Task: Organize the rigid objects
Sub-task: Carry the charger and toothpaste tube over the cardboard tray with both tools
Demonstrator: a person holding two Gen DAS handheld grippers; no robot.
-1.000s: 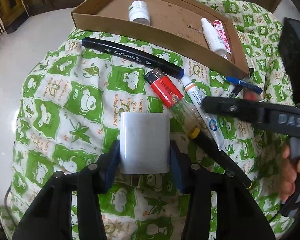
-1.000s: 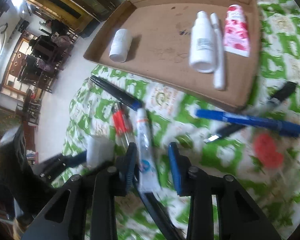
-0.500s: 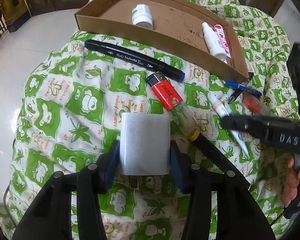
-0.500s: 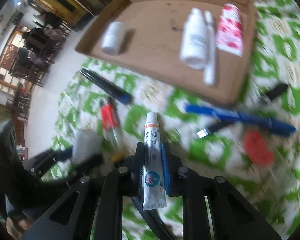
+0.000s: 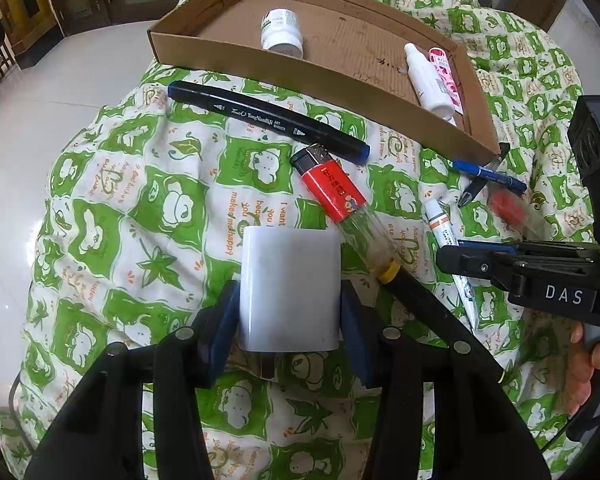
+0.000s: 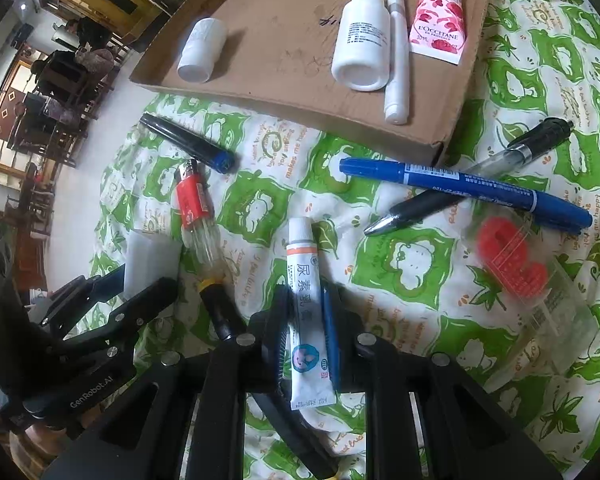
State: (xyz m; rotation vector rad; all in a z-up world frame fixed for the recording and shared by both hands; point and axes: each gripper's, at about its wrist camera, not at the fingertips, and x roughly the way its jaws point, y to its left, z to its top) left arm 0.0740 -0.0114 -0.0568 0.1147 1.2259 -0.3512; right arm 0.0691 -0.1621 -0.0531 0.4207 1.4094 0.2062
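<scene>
My left gripper (image 5: 289, 312) is shut on a white charger block (image 5: 290, 288), held over the green-patterned cloth. My right gripper (image 6: 306, 312) is shut on a white ointment tube (image 6: 306, 304), whose cap points toward the tray; in the left wrist view the ointment tube (image 5: 444, 226) sticks out of the right gripper (image 5: 456, 256) at the right. The cardboard tray (image 6: 440, 128) lies at the far side. In it are a small white bottle (image 6: 202, 54), a larger white bottle (image 6: 362, 54), a white pen (image 6: 396, 76) and a pink hand-cream tube (image 6: 438, 20).
On the cloth lie a black marker (image 5: 268, 118), a red lighter (image 5: 332, 188), a screwdriver with a clear handle (image 5: 370, 242), a blue marker (image 6: 464, 192) crossed by a black pen (image 6: 472, 178), and a clear box with red contents (image 6: 524, 280). A hand (image 5: 588, 364) holds the right gripper.
The right gripper's jaws closed on the ointment tube and lifted it off the cloth. The left gripper kept hold of the charger block and barely moved.
</scene>
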